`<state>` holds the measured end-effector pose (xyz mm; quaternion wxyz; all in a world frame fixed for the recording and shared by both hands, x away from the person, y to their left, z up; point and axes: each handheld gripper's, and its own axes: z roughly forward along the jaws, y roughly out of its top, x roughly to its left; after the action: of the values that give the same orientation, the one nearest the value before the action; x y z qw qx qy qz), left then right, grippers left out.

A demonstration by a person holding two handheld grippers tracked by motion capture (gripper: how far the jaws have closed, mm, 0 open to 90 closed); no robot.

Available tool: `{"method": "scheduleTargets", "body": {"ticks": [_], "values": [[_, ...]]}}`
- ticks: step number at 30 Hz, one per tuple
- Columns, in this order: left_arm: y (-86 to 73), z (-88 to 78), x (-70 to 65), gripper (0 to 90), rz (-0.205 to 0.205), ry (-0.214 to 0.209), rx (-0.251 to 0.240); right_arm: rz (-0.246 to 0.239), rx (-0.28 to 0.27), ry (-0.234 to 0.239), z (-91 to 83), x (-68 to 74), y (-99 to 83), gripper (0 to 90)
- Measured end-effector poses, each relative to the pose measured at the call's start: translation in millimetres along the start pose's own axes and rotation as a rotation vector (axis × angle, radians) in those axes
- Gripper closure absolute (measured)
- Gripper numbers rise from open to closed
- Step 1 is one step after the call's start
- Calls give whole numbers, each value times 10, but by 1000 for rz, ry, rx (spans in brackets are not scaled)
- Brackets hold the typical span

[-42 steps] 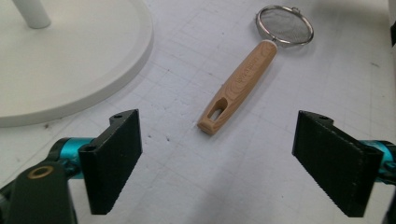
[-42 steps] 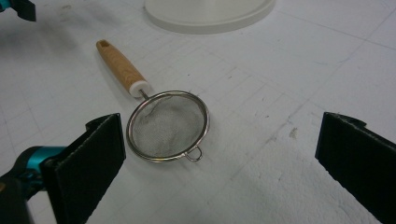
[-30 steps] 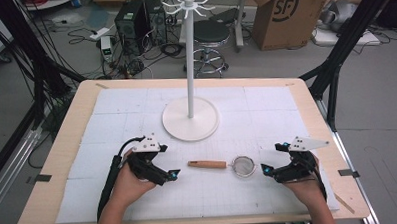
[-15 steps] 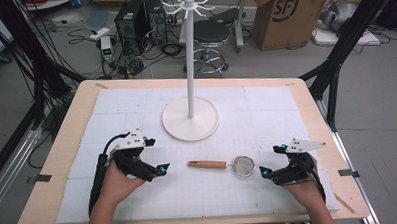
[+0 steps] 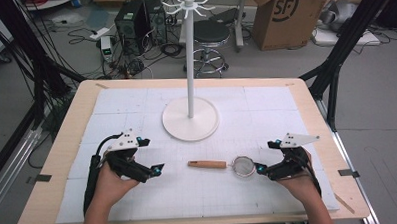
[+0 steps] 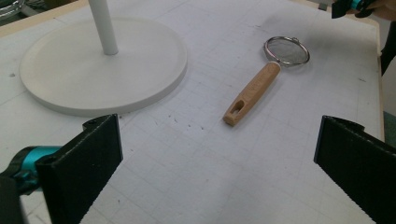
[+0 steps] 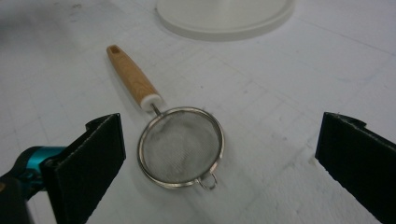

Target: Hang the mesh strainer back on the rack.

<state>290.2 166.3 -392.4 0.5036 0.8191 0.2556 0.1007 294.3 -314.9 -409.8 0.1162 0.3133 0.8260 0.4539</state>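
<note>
— Both grippers first: from the high view, the left gripper (image 5: 151, 171) sits low on the left of the white mat (image 5: 136, 104), the right gripper (image 5: 261, 169) low on the right, each in a hand.

— And the strainer (image 5: 244, 166)?

— It lies flat on the mat between them, mesh bowl just beside the right gripper's tips, wooden handle (image 5: 207, 164) pointing toward the left gripper. Behind it stands the white hook stand (image 5: 190, 117).

— Anything changed from a second ago?

— The left gripper has drawn back to the left, away from the handle; the right one has barely shifted, and the strainer lies where it was.

— Left gripper view?

— Left gripper (image 6: 217, 149) jaws stand wide apart with nothing between them. The strainer (image 6: 286, 50) lies ahead, well apart, handle end nearest; the stand's base (image 6: 102, 65) is at upper left.

— Right gripper view?

— Right gripper (image 7: 219, 158) also spread wide, empty. The strainer (image 7: 181, 147) bowl lies between and just ahead of the jaws, not touched, its handle running away to the upper left.
</note>
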Motion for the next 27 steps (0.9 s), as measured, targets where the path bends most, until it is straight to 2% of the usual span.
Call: {"method": "scheduleTargets", "body": {"ticks": [10,17,18,23,27], "values": [[-11,-49,-14,16,21,-2,-3,-102,99,21,258,135,375,18],[-24,-136,44,16,5,26,-10,-162,217,43,515,248,542,56],[-32,-141,48,17,-3,26,-16,-163,227,50,537,258,558,68],[-23,-158,39,16,6,25,-17,-207,294,84,667,319,659,160],[-19,-146,36,16,9,29,-1,-252,366,110,784,373,709,256]]}}
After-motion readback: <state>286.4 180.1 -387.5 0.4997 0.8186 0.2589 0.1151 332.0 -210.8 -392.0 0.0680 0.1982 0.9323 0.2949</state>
